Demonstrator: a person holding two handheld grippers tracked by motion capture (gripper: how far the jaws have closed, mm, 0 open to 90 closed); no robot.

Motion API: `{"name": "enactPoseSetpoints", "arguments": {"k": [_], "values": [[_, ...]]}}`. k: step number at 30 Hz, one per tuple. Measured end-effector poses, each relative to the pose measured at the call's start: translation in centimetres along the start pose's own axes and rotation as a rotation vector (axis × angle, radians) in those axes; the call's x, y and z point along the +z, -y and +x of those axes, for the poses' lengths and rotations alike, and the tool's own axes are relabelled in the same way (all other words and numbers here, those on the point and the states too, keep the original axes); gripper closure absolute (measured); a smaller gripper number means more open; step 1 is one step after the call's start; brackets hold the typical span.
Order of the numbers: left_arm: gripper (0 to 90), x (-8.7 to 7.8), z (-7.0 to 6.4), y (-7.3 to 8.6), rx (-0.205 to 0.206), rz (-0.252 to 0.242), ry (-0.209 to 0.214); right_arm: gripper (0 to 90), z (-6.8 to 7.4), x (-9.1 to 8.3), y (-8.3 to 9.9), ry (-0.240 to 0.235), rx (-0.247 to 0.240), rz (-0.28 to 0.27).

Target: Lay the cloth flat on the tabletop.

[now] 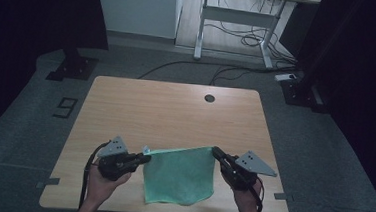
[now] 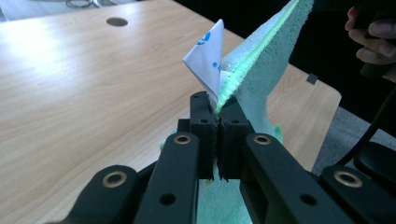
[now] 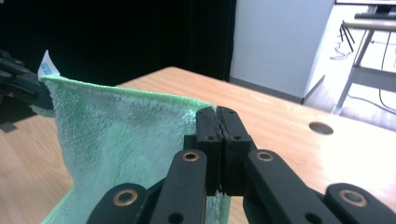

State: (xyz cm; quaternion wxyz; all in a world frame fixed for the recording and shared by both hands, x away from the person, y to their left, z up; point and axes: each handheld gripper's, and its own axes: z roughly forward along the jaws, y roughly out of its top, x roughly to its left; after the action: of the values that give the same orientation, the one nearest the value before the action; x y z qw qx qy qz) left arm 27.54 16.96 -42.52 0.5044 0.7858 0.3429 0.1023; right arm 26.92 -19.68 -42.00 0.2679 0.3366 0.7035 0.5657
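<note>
cloth [image 1: 178, 175] between left gripper [image 1: 144, 158] and right gripper [image 1: 216, 152], over table [image 1: 165, 109] front edge

A lab or recording studio. Beyond the jaws a bare light-wood desk [image 1: 175, 115] with a round cable hole [image 1: 209, 98] stands on grey carpet [image 1: 303, 144], black curtains [image 1: 32, 10] hang on both sides, loose black cables [image 1: 241, 37] trail under a white-framed adjustable desk [image 1: 242, 19], and a taped numeral [image 1: 65, 107] marks the floor.

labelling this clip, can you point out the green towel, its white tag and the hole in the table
green towel [image 1: 178, 178], high view, middle of the hanging cloth
white tag [image 2: 205, 53], left gripper view, flat face of the label
hole in the table [image 1: 209, 98], high view, centre of the round opening
</note>
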Motion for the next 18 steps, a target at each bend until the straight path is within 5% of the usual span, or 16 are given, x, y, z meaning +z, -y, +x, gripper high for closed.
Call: {"name": "enactPoseSetpoints", "arguments": {"k": [8, 18], "values": [[85.5, 1.0, 1.4, -0.4, -0.011, 0.021, -0.023, 88.4, -1.0, 1.4, 0.4, 0.014, 0.008, 0.031], [85.6, 5.4, 4.6, -1.1, -0.019, 0.135, -0.063, 88.4, -3.9, 5.0, 2.0, 0.041, 0.038, 0.113]]}}
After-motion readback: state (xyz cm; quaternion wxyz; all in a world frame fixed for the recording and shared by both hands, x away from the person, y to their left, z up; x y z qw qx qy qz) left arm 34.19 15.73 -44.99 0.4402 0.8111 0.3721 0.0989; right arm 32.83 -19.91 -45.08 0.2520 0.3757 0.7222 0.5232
